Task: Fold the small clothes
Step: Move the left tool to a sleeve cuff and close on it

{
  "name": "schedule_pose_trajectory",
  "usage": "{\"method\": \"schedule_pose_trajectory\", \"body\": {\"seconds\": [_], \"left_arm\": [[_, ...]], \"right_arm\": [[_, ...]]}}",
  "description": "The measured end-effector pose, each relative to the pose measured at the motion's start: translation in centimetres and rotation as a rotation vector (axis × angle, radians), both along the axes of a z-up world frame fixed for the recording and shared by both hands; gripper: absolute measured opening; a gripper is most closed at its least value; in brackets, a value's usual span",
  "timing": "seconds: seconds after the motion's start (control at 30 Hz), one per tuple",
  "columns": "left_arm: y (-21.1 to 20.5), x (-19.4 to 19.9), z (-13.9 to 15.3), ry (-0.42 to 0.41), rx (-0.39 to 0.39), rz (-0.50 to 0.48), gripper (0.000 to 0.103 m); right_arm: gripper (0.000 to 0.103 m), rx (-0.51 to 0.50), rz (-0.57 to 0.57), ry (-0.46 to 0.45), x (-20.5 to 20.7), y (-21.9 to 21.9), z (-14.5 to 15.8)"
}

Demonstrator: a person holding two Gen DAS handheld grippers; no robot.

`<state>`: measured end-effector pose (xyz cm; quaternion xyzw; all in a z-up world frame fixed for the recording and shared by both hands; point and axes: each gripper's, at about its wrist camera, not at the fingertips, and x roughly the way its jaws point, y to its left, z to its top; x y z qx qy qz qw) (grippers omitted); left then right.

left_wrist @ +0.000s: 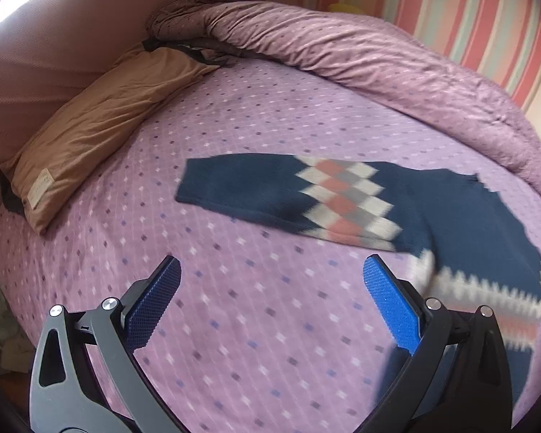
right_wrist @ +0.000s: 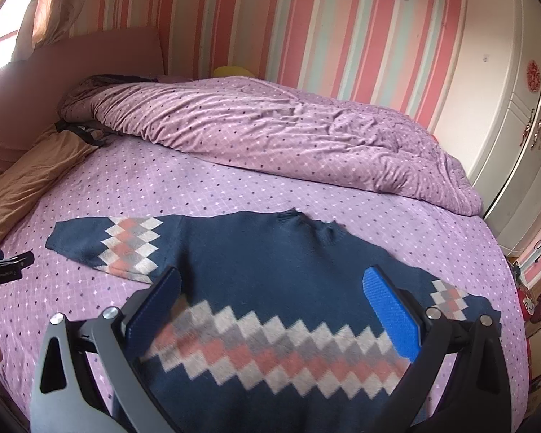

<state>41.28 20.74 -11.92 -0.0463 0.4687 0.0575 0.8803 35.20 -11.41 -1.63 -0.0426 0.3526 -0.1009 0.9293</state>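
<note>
A wide bed (right_wrist: 234, 187) under a soft purple diamond-dotted sheet carries a bunched quilt (right_wrist: 288, 133) of matching cloth and a tan pillow (left_wrist: 101, 119) at its far side, and the small navy knit sweater (right_wrist: 256, 263) lies flat and spread near the front edge, sleeves out to both sides. Its thick, limp knit with a pink, grey and white argyle band should be light, floppy and stretchy, not slippery, so I judge a cuff, shoulder or hem edge the best place to pinch. The left hand-held gripper (left_wrist: 270, 281) hovers over bare sheet beside the left sleeve (left_wrist: 270, 191) and the right hand-held gripper (right_wrist: 270, 288) over the chest, both spread wide and empty, with ribbed blue pads (right_wrist: 393, 310).
</note>
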Motion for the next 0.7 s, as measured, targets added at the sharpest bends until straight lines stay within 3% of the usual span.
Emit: {"method": "schedule_pose_trajectory", "body": {"seconds": [0.23,0.37,0.6,0.7], "left_arm": [[5.0,6.0,-5.2,-0.021,-0.097,-0.036,0.1],[7.9,9.1,-10.4,0.03,-0.232,-0.025,0.1],[10.8,10.5,-15.2,0.012,-0.284,0.048,0.1],[12.5,11.3,-16.9,0.001,-0.366,0.084,0.1]], "right_arm": [[0.102,-0.045,-0.012,0.08,3.0,2.6,-4.3],[0.102,-0.075,-0.023,0.124,4.3,3.4,-6.2],[0.102,-0.145,-0.006,0.174,6.2,4.6,-9.1],[0.102,-0.137,0.0,0.183,6.6,4.9,-9.5]]}}
